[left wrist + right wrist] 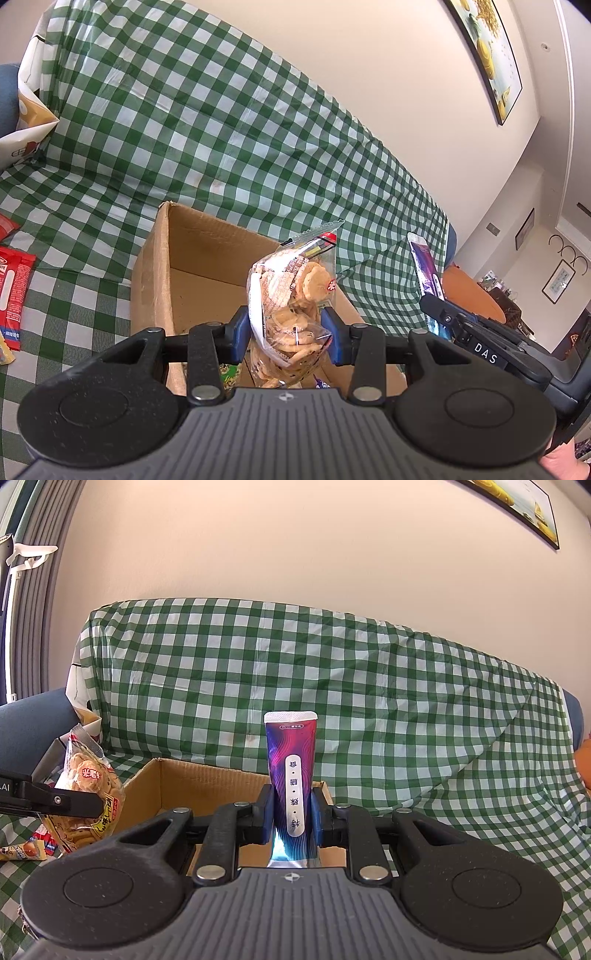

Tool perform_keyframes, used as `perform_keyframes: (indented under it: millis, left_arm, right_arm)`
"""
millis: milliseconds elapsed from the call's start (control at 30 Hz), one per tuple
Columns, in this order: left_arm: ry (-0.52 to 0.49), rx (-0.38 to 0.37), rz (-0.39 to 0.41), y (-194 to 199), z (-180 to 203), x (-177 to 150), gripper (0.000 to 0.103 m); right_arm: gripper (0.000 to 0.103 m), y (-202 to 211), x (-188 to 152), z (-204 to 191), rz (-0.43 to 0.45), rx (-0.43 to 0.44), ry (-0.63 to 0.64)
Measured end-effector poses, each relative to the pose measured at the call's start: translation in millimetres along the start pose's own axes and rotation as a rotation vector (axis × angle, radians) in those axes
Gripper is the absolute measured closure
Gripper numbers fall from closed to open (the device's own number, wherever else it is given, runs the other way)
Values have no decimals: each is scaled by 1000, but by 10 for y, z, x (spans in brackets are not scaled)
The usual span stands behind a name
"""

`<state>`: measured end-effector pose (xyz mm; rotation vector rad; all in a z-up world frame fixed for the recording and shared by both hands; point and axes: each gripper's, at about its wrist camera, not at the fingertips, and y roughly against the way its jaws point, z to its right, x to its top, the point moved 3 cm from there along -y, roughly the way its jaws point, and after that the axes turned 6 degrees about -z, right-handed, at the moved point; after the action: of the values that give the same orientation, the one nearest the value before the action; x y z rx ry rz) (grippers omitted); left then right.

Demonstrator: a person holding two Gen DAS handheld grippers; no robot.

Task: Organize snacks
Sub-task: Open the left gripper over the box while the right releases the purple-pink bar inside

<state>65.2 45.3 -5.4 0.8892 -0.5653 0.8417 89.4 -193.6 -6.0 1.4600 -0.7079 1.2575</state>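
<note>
My left gripper [286, 338] is shut on a clear bag of cookies [291, 295] and holds it above the open cardboard box [173, 266]. The bag also shows in the right wrist view [86, 786], left of the box [192, 779]. My right gripper [291, 819] is shut on a purple and pink snack packet [293, 775], upright over the box's near side. In the left wrist view the packet [424, 266] and the right gripper [443, 314] sit to the right of the box. A few packets lie inside the box [232, 373].
A green checked cloth [184, 129] covers the sofa. Red snack packets [14, 291] lie on the cloth at the left. A white and yellow bag [29, 110] stands at the far left. Small packets [26, 851] lie left of the box.
</note>
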Motion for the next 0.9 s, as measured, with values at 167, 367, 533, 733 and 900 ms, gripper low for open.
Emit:
perform_keyframes:
  millis: [167, 367, 533, 733, 900]
  left_arm:
    - [0, -1, 1, -11, 14, 5, 58]
    - [-1, 0, 2, -9, 24, 1, 58]
    - [-5, -5, 2, -34, 63, 9, 58]
    - [-6, -12, 2, -51, 63, 10, 58]
    - [-10, -33, 1, -40, 53, 12, 57]
  right_arm:
    - [82, 0, -3, -3, -1, 1, 3]
    - [82, 0, -5, -8, 0, 3, 9]
    - [82, 4, -6, -17, -1, 4, 12]
    - [82, 5, -13, -30, 0, 8, 17]
    - [81, 35, 0, -29, 13, 20, 19]
